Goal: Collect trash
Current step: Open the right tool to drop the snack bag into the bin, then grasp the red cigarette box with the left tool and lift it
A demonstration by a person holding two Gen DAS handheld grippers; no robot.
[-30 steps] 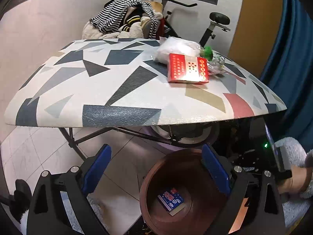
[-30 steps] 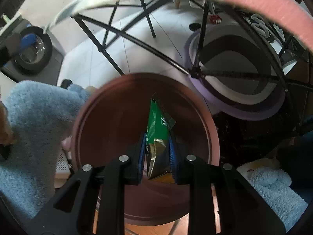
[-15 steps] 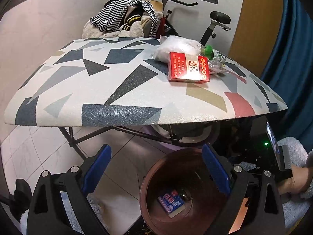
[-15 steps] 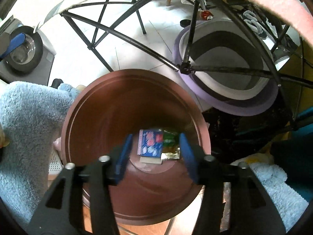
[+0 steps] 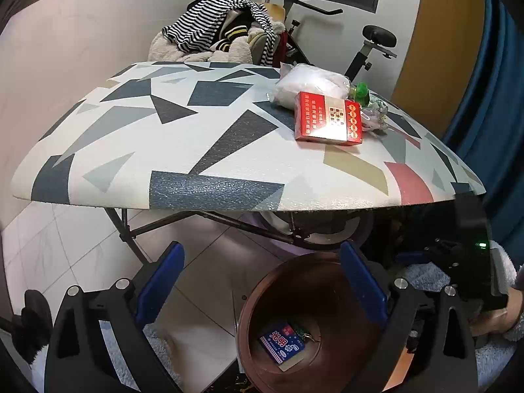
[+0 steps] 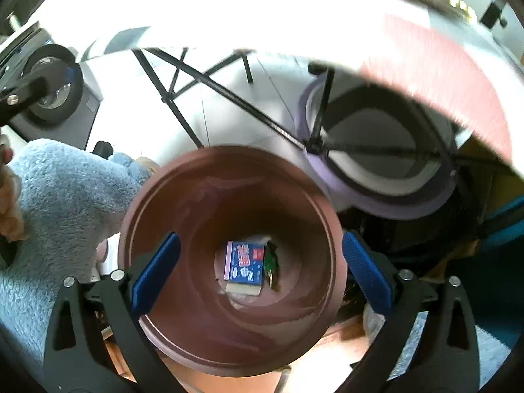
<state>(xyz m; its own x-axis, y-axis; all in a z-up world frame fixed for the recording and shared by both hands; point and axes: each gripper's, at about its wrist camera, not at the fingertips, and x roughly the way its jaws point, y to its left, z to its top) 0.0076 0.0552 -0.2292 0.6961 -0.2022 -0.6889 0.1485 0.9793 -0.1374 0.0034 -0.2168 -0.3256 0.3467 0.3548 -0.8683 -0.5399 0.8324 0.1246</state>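
A brown round bin point(image 6: 183, 294) stands on the floor below the table edge; it also shows in the left wrist view point(image 5: 294, 268). A blue box point(image 6: 244, 263) and a green wrapper point(image 6: 271, 258) lie at its bottom. My right gripper point(image 6: 260, 275) hangs open and empty above the bin. My left gripper point(image 5: 260, 283) is open and empty, low in front of the table. On the table lie a red box point(image 5: 327, 119), a white plastic bag point(image 5: 311, 83) and a clear crumpled bottle with a green cap point(image 5: 362, 90).
The patterned table point(image 5: 163, 137) stands on black crossed legs point(image 6: 209, 82). A purple-rimmed round basin point(image 6: 386, 196) sits on the floor under it. Striped clothes point(image 5: 213, 29) and an exercise bike point(image 5: 373, 42) stand behind. A blue fluffy sleeve point(image 6: 59, 196) is left of the bin.
My right gripper opened and let the green wrapper drop into the bin, then rose higher. The left gripper stayed almost still.
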